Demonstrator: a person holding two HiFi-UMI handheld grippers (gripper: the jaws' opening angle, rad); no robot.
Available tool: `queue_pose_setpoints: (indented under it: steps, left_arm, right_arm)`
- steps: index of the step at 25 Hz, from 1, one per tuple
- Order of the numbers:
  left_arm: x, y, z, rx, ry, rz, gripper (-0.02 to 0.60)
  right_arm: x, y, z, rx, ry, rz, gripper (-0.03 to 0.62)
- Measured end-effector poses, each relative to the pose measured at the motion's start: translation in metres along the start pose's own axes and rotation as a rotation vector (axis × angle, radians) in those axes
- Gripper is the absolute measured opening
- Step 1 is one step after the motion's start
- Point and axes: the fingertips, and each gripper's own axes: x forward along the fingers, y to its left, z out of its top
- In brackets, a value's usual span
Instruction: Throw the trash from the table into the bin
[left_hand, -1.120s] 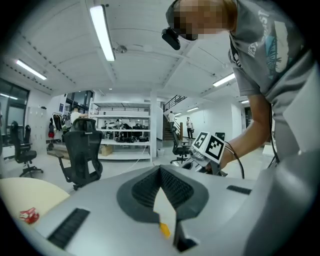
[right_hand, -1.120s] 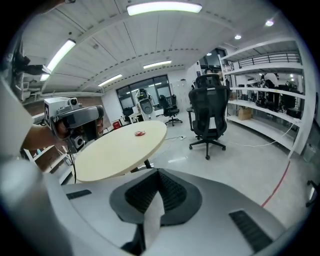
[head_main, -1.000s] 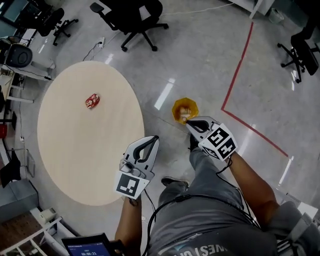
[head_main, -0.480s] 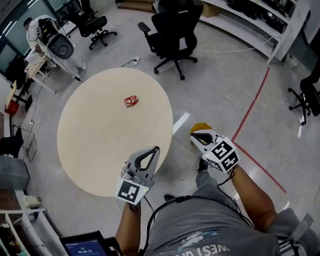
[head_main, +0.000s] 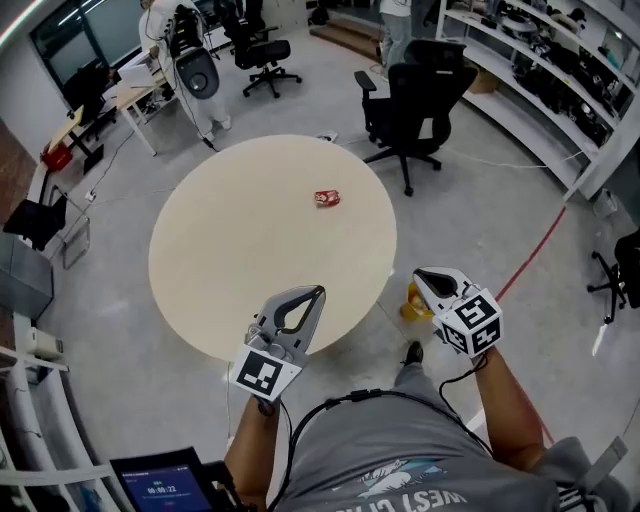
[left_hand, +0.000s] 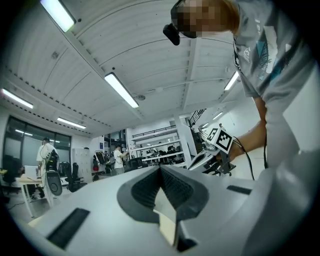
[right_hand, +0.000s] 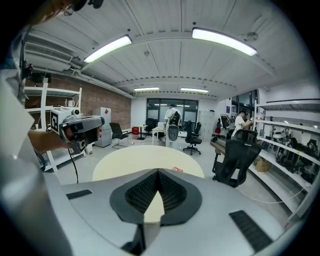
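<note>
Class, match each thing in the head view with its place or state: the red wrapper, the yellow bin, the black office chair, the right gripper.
Things:
1. red wrapper
2. yellow bin
3. black office chair
4. right gripper

Places or states:
A. jaws together, nothing between them
B. on the floor by the table's edge, partly hidden behind a gripper
C. lying on the round table
D. on the floor beyond the table, near the shelves

Pairs: 1-C; 2-B; 3-D; 4-A
</note>
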Motion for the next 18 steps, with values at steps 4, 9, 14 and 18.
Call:
queue_pose_setpoints:
  steps: [4, 9, 14, 18]
  left_arm:
    - [-0.047, 0.013, 0.018, 0.028, 0.000, 0.028, 0.043]
    - [-0.047, 0.018, 0.023, 0.074, -0.034, 0.039, 0.043]
    - [-0.058, 0.055, 0.011, 0.071, -0.028, 0.063, 0.043]
    - [-0.063, 0.069, 0.002, 0.098, -0.002, 0.080, 0.043]
  right_arm:
    - [-0.005, 0.046, 0.032, -0.048, -0.015, 0.008, 0.009]
    - [0.006, 0.046, 0.049, -0.091, -0.029, 0.031, 0.011]
    - [0.046, 0.055, 0.065, -0.122, -0.003, 0.065, 0.011]
    - [0.076, 0.049, 0.068, -0.114, -0.006, 0.095, 0.011]
